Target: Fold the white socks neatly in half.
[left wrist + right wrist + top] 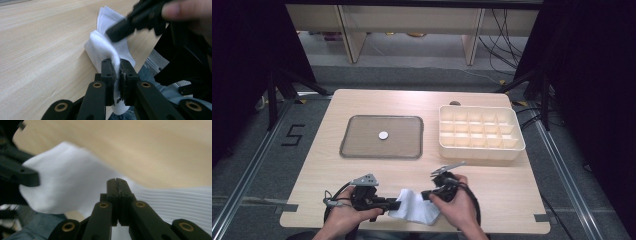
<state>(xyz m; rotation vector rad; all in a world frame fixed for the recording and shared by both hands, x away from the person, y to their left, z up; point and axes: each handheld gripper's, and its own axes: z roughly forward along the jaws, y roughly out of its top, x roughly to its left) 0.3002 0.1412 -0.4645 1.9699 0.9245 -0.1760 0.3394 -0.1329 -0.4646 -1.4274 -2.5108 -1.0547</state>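
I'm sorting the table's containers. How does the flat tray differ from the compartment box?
The flat tray is grey, shallow and undivided, with one small white disc in it; the compartment box is cream, deeper and split into many cells, which look empty. Both are rectangular and rest on the wooden table.

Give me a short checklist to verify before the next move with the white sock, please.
1. Left gripper shut on the white sock: ok.
2. Right gripper jaws closed: ok; whether they pinch the sock: cannot tell.
3. Sock lies on the table, near its front edge: ok.
4. Tray holds one small round white thing: ok.
5. Compartment box looks empty: ok.
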